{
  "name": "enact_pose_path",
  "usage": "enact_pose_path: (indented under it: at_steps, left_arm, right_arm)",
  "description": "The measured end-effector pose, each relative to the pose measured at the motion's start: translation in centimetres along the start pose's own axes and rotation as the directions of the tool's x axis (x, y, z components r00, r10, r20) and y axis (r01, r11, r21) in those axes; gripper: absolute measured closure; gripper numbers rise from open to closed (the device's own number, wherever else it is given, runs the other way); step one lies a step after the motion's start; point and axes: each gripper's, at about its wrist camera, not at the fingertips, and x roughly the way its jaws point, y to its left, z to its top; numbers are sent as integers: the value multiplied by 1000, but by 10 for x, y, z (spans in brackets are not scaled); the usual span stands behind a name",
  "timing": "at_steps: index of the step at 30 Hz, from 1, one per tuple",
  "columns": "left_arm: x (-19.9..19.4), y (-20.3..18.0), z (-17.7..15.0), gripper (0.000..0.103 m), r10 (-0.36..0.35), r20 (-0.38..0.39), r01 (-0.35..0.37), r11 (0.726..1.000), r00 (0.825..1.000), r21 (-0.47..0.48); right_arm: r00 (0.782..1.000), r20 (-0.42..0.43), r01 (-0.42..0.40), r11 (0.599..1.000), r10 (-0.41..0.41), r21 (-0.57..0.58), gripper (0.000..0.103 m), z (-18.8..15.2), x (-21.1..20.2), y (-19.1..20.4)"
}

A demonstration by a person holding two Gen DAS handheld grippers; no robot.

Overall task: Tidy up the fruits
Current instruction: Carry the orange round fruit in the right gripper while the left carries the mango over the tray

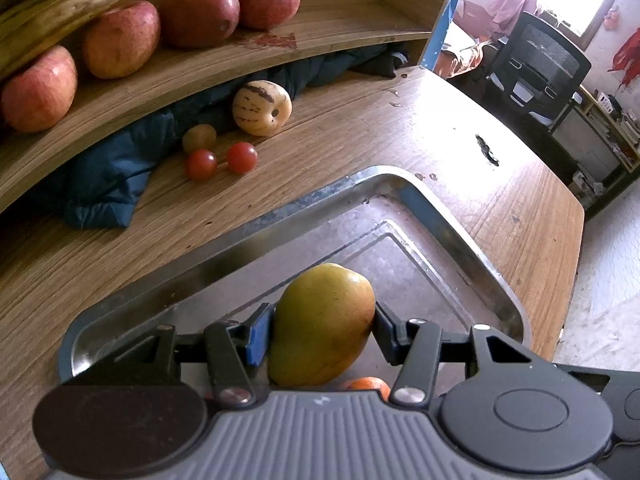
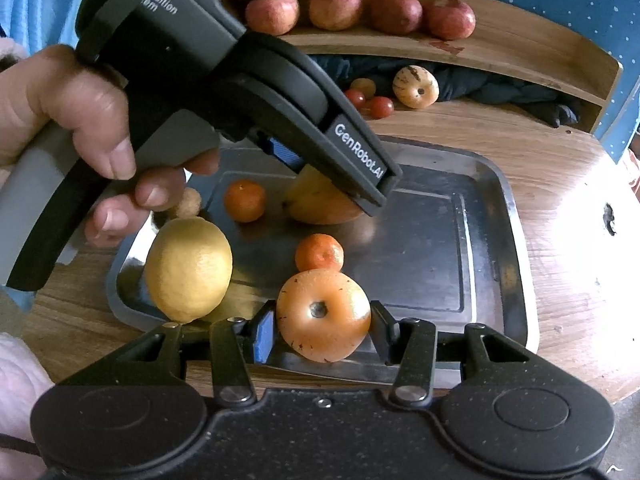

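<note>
Gripping, left gripper: pads clamp a mango, green-yellow with an orange blush, over the metal tray.
Right gripper: pinches a speckled orange persimmon at the tray's near edge.

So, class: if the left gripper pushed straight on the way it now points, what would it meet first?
The left gripper is clamped on the mango, pointing steeply down. Beyond it, the first thing is probably the bare floor of the metal tray; depth is unclear.
</note>
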Motion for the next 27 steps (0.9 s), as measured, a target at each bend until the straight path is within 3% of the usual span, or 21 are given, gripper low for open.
enact_pose_path:
  at_steps: [18,27]
  left_arm:
    - [-1,-1,-1,46,2,-4,-2,1000,1000,5]
    - [-11,5,-4,39,7,14,-7,1000,1000,-17]
  right_arm:
    - [1000,-5,-2,1000,2,1,53,2,6,-1]
    - [1000,0,6,1000,-6,-1,52,1,6,2]
